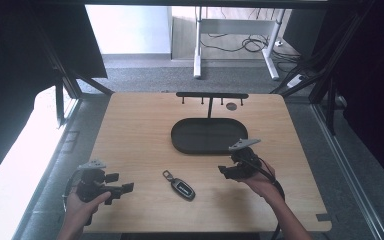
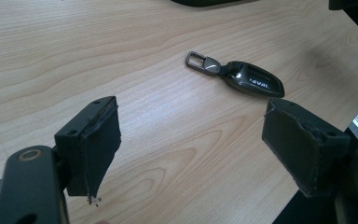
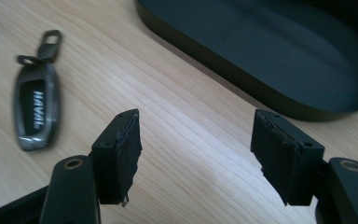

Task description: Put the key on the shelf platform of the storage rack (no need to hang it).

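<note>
In the high view, the wooden table (image 1: 130,125) fills the middle of the frame. A dark car key fob (image 1: 179,185) with a metal clip lies flat on it in the lower middle, between the two hands. The person's left hand (image 1: 82,205) comes in from the lower left corner, wrapped round the left gripper (image 1: 120,183), whose jaws point toward the right of the frame, spread apart and holding nothing. The right forearm enters from the lower right, angled up and to the left; the right hand (image 1: 260,180) holds the right gripper (image 1: 226,171) with its jaws aimed to the left and downward, near the lower right rim of the oval black tray (image 1: 180,140). Behind the tray, toward the top of the table, stands a black rack (image 1: 211,95) with small hooks.

In the left gripper view, the two black padded jaws rise from the lower left and lower right corners, wide apart, with bare wood between them. The key fob (image 2: 242,76) lies in the upper middle, beyond the jaws and closer to the right one, touching neither.

In the right gripper view, the jaws again stand spread with nothing between them. The key fob (image 3: 36,109) sits at the left edge of the frame, beside and beyond the left jaw, well clear of it. The tray (image 3: 233,79) stretches across the upper right.
</note>
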`<state>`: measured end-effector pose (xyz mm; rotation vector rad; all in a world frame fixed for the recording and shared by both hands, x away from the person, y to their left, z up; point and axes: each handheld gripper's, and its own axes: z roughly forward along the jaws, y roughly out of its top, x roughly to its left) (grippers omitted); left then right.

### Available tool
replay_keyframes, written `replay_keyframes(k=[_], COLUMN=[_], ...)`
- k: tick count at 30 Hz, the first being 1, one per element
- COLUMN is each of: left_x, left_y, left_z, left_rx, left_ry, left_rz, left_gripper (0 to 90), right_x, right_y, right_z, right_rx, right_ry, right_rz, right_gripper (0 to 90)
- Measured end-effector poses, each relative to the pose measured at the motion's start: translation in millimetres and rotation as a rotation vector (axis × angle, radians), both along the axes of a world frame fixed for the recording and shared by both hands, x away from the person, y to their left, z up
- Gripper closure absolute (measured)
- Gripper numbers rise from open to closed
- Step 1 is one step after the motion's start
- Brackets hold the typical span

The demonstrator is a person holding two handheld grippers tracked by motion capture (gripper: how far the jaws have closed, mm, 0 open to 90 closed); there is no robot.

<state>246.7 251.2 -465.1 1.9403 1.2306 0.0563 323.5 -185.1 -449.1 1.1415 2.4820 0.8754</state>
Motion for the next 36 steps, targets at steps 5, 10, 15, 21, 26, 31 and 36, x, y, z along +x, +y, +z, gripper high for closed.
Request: replay_keyframes(k=[5, 10, 15, 21, 26, 31, 36], left_x=[0.5, 0.6, 0.6, 1.0, 1.0, 1.0, 1.5], left_y=[0.6, 0.8, 0.2, -0.2, -0.7, -1.4, -1.7], left_z=[-0.6, -0.8, -0.4, -0.4, -0.5, -0.7, -0.8], left_rx=[0.001, 0.001, -0.001, 0.001, 0.001, 0.002, 0.002], left_ry=[0.003, 0.005, 0.002, 0.002, 0.003, 0.004, 0.005], left_rz=[-0.002, -0.004, -0.002, -0.007, -0.010, -0.010, -0.015], left_gripper=[19.6, 19.6, 19.6, 19.6, 19.6, 19.6, 19.6], right_x=[2.5, 3.6, 4.2, 4.4, 5.2, 5.6, 6.0], right_y=[15.7, 27.3, 41.8, 55.3, 63.9, 72.3, 79.9], right_z=[5.6, 9.4, 13.4, 14.0, 12.6, 11.7, 9.8], right_rx=[-0.014, -0.029, -0.039, -0.054, -0.067, -0.080, -0.086], right_ry=[0.013, 0.023, 0.038, 0.046, 0.051, 0.058, 0.067], right_rz=[0.049, 0.078, 0.110, 0.141, 0.156, 0.175, 0.191], right_gripper=[34.7, 35.1, 35.4, 34.9, 34.9, 35.1, 35.4])
